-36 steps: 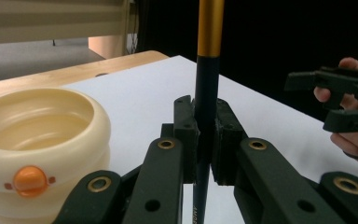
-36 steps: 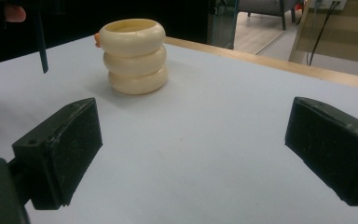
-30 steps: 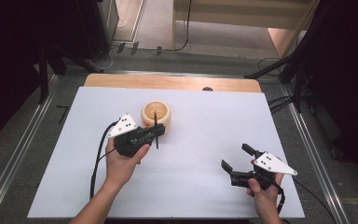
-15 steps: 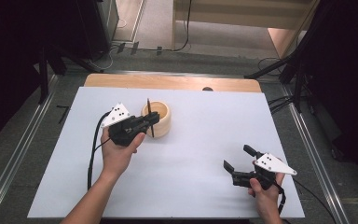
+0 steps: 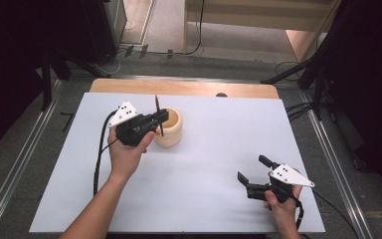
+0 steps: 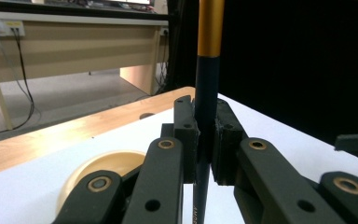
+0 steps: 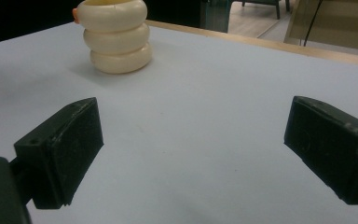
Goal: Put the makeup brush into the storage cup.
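Beside the cup (image 5: 168, 128), at its 9 o'clock, left gripper (image 5: 160, 117) pinches pen (image 5: 157, 110) upright. Centre it over the mouth, lower straight, then release. Right gripper (image 5: 251, 178) spread, idle.

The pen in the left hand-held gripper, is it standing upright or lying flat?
Upright. In the left gripper view the pen rises straight between the closed jaws of the left hand-held gripper, gold band on top.

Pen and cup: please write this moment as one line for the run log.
left tongs: shut on pen | pen: upright, beside cup | right tongs: open, nothing held | table: white
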The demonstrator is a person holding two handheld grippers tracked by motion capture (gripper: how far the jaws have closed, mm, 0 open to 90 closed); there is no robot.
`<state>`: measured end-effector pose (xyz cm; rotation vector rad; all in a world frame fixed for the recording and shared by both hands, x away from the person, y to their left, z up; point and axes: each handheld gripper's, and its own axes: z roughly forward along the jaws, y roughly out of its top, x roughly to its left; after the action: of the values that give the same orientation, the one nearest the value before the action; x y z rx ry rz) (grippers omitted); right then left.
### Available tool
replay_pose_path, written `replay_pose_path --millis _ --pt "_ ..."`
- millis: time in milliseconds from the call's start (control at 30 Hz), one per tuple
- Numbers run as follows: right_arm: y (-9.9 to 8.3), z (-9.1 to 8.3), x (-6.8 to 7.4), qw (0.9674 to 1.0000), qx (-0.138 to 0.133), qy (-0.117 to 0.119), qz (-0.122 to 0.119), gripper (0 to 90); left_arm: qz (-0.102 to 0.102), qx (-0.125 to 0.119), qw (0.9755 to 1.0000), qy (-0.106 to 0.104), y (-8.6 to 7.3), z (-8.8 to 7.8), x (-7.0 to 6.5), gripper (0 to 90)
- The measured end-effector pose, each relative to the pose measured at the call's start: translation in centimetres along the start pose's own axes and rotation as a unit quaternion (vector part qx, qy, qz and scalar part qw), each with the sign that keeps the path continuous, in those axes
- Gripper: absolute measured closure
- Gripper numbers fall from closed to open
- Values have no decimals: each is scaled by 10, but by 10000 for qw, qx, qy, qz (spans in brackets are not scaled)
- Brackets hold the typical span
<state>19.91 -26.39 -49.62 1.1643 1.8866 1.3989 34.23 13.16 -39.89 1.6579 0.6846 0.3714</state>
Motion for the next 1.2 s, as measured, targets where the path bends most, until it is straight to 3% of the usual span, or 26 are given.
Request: replay_pose_path --millis 767,1200 --pt "0 2 2 10000 43 -24 0 64 -112 -289 9990 320 -8 16 21 838" --pt "-1 4 3 10000 62 -20 10 70 -46 -215 9984 527 -17 28 28 838"
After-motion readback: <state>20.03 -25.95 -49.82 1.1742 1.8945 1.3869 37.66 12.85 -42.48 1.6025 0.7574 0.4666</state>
